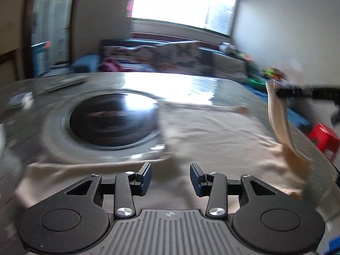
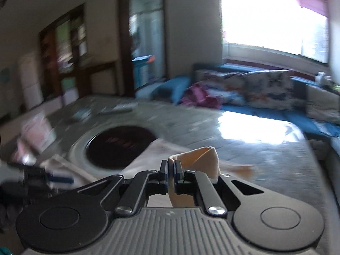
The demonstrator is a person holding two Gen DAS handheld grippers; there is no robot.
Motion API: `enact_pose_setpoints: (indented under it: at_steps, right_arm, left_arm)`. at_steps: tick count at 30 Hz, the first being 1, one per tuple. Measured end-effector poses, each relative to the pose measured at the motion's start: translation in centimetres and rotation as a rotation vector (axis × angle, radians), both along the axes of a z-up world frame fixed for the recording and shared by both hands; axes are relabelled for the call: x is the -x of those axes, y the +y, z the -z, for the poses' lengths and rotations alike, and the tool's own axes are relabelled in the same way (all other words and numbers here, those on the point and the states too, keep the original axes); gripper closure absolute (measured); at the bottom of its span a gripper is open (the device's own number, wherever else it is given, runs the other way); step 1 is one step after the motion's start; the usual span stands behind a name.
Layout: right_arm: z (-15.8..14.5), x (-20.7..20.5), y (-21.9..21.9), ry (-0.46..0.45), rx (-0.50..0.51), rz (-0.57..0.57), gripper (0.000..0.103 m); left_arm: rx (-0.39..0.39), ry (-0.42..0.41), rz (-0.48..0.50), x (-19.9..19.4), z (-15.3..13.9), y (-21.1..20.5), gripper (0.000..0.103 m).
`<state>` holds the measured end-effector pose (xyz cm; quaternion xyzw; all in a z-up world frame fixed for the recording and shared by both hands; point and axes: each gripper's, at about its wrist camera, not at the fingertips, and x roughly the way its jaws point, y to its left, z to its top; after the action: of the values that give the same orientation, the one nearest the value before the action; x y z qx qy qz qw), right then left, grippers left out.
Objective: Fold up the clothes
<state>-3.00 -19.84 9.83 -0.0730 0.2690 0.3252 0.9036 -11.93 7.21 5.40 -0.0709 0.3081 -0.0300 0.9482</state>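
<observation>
Place: on the grey table (image 1: 212,89) with a dark round inset (image 1: 112,123), a cream cotton garment (image 1: 212,140) lies spread over the near right part, its far left corner lapping the inset's rim
Right tongs: the right gripper (image 2: 171,165) is pinched tight on a strip of the cream cloth, lifted off the table's right edge; the strip hangs taut from it
Left tongs: the left gripper (image 1: 170,177) stands partly open, empty, above the near hem; the cloth lies just below and ahead of its blue pads (image 1: 194,178)
Risk: judged likely, the lifted side drags the whole garment askew, since nothing pins the near edge; a thin pinch could also slip
</observation>
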Motion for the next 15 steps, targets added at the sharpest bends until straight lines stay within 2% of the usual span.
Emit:
enact_pose_setpoints:
  at_steps: [5,9,13,15]
  right_arm:
    - [3.9,1.3,5.1,0.089,0.066,-0.138,0.099]
    - [6.3,2.4,7.0,0.153,0.100,-0.226,0.093]
    - [5.9,3.3,6.5,0.146,0.108,-0.257,0.092]
    - [5.5,3.2,5.5,0.132,0.116,-0.236,0.087]
  left_arm:
    - [0.019,0.025,-0.166,1.3,0.7,4.0,0.059]
    - [0.028,0.045,-0.281,2.4,1.1,6.2,0.057]
    - [0.020,0.057,-0.362,3.4,1.2,7.5,0.056]
    - [0.020,0.061,-0.399,3.6,1.3,8.0,0.055]
